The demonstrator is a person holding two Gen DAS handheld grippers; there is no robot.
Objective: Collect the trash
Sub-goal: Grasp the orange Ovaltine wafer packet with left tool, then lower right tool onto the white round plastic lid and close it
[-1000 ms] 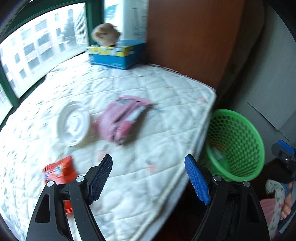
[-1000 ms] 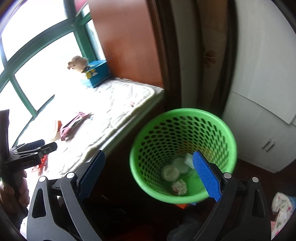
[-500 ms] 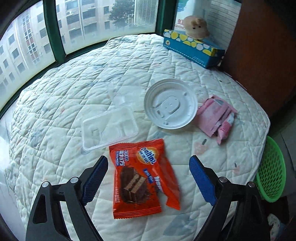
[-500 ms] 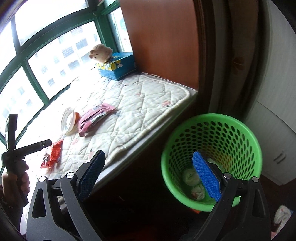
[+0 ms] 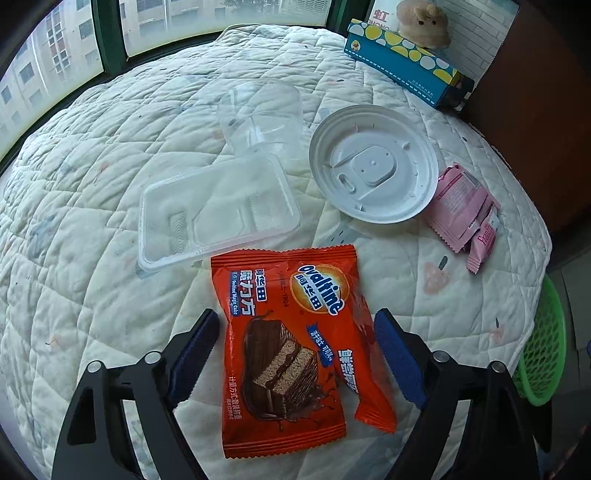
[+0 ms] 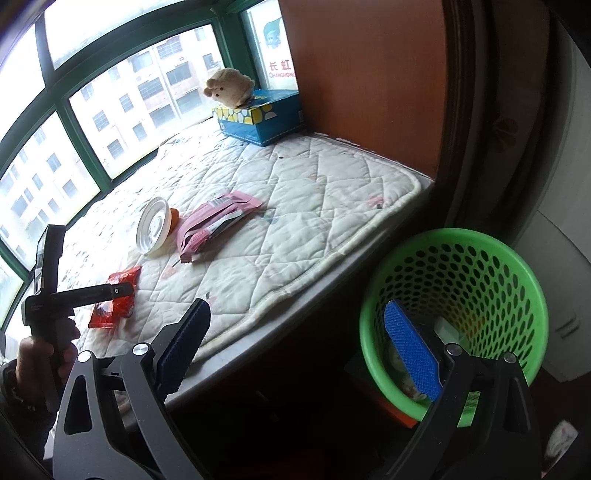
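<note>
An orange Ovaltine wrapper (image 5: 295, 339) lies flat on the quilted mat (image 5: 92, 258). My left gripper (image 5: 295, 350) is open, its blue pads on either side of the wrapper, just above it. Beyond lie a clear plastic tray (image 5: 218, 206), a clear cup (image 5: 262, 118), a white round lid (image 5: 373, 173) and pink wrappers (image 5: 461, 210). My right gripper (image 6: 299, 343) is open and empty, off the mat's edge beside the green basket (image 6: 517, 277), which holds some trash. The wrapper (image 6: 118, 295) and left gripper (image 6: 110, 291) also show in the right wrist view.
A blue tissue box (image 5: 406, 62) with a plush toy (image 5: 424, 22) stands at the mat's far corner by a brown panel (image 6: 362, 74). Windows (image 6: 92, 129) run along the far side. The basket's rim (image 5: 543, 339) shows past the mat's right edge.
My left gripper has swung from the basket side over the mat and come down around the orange wrapper. My right gripper has drifted left, away from over the basket.
</note>
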